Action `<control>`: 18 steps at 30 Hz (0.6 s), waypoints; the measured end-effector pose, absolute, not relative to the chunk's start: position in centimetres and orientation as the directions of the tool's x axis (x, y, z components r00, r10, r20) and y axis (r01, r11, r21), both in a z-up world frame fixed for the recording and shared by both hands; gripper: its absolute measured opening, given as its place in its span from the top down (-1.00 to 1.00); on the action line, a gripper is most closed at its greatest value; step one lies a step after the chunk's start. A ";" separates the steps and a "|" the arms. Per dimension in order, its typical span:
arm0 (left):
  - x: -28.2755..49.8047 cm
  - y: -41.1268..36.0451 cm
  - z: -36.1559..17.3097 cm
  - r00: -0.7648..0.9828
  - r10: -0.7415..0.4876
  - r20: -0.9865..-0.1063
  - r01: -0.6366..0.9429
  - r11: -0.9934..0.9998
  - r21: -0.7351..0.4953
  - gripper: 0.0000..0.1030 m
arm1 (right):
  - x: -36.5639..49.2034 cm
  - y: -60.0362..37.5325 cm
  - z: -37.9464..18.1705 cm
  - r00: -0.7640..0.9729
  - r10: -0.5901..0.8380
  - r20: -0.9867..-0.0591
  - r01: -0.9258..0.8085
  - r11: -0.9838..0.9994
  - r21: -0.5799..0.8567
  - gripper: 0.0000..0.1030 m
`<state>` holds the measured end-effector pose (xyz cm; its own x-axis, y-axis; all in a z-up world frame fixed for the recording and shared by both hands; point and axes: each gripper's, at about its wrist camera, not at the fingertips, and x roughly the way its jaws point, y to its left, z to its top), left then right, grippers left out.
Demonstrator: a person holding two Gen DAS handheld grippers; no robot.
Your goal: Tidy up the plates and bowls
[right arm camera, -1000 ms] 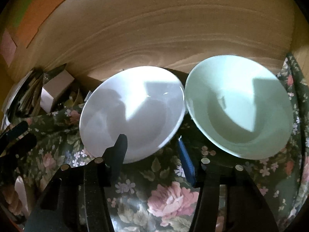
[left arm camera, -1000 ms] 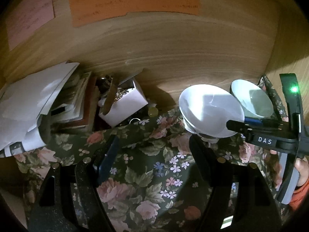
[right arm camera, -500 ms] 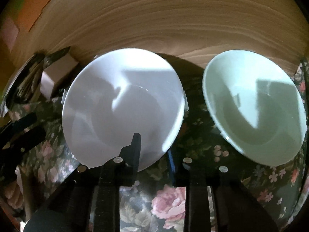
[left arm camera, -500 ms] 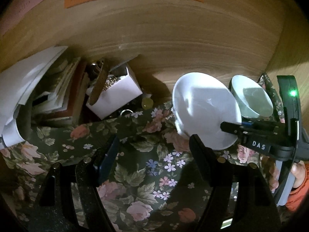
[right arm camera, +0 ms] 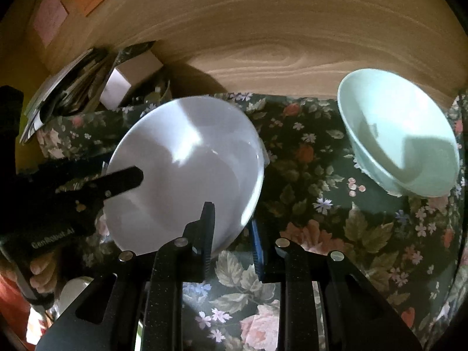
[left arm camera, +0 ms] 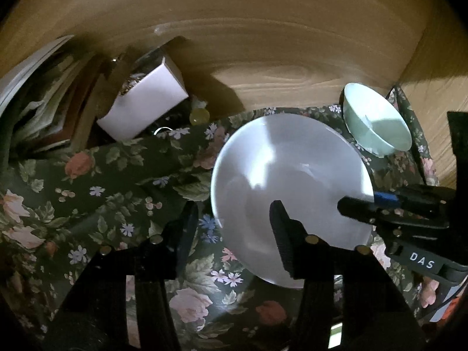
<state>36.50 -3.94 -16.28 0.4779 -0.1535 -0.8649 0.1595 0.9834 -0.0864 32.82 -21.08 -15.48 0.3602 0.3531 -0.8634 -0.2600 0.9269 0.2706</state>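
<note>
Now right gripper (right arm camera: 231,234) fingers clamp white bowl (right arm camera: 187,169); left gripper (left arm camera: 234,219) fingers closing astride its rim.

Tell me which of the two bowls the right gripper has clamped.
The wide white bowl: the right gripper pinches its near rim. The smaller pale green bowl sits apart on the floral cloth, untouched.

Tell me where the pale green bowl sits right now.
The pale green bowl sits on the floral cloth at the right of both views, by the wooden wall, right of the white bowl.

plate (right arm camera: 187,169) L of bowl (right arm camera: 400,137) | both on cloth (right arm camera: 307,175) | box (left arm camera: 143,102) behind-L
</note>
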 end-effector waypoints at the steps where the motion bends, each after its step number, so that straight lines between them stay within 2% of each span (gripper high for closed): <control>1: 36.6 -4.0 -16.4 0.475 -0.153 -0.867 0.161 0.983 -0.085 0.12 | 32.9 -21.1 -15.5 0.361 0.353 -0.863 -0.259 0.927 0.271 0.56; 3: 36.7 -4.4 -16.8 0.463 -0.146 -0.874 0.165 0.983 -0.077 0.29 | 33.0 -21.0 -15.7 0.366 0.356 -0.860 -0.245 0.928 0.279 0.56; 8: 37.3 -4.9 -18.1 0.430 -0.145 -0.891 0.167 0.983 -0.079 0.53 | 33.8 -21.2 -16.3 0.367 0.379 -0.850 -0.212 0.923 0.321 0.54; 18: 37.0 -4.6 -18.2 0.435 -0.142 -0.889 0.186 0.980 -0.065 0.61 | 34.5 -19.7 -16.4 0.398 0.364 -0.842 -0.216 0.929 0.300 0.57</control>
<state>37.03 -4.61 -18.23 0.4355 -0.1417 -0.8890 0.1863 0.9803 -0.0650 34.48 -19.71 -16.41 0.3983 0.3642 -0.8419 -0.2164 0.9292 0.2996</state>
